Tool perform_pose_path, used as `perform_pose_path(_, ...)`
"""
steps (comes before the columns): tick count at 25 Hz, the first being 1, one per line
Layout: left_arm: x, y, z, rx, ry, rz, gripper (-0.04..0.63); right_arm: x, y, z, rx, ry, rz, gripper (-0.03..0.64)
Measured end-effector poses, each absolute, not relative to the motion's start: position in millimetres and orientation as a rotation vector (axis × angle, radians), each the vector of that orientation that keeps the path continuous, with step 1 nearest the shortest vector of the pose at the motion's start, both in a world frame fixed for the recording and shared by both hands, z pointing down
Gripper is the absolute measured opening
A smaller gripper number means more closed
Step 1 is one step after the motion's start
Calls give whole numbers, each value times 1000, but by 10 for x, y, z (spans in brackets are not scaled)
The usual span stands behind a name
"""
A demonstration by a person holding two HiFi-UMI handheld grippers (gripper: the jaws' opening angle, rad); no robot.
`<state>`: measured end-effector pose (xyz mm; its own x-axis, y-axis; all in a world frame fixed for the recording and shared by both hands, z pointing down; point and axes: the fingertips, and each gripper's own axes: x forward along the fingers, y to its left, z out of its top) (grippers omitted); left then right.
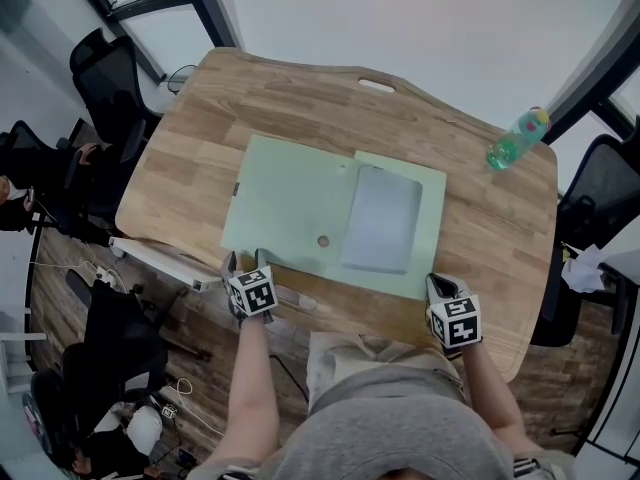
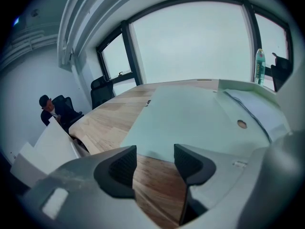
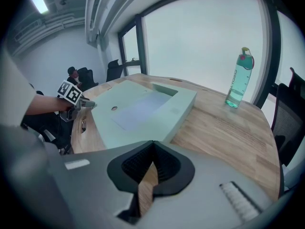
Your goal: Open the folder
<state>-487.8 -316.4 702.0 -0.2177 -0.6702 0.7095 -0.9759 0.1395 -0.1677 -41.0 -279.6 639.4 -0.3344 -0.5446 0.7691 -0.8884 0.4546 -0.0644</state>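
Pale-green folder (image 1: 300,208) lies flat — long axis left-right across desk (image 1: 250,98).

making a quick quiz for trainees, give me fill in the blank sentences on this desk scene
The left gripper holds its jaws ____, with only bare wood between them.
The right gripper holds its jaws ____, gripping nothing.
The green folder lies on a ____ table.
The bottle stands ____.
Missing words: open; shut; wooden; upright.
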Motion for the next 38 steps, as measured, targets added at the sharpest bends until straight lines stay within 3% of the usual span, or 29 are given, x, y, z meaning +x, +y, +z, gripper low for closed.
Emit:
perform_pose_path(17, -4809, -3101, 6720, 1574, -2051, 781, 247, -408, -2799, 6396, 1162, -2067, 621, 2)
perform_pose_path(28, -4156, -2866, 6375, 1668, -2032, 672, 245, -473, -2760, 6359, 1064, -2116, 555, 2)
perform_pose_path(38, -3173, -2627, 5851, 1916, -1871, 372, 98, -709, -2517, 5920, 1080, -2285, 467, 2)
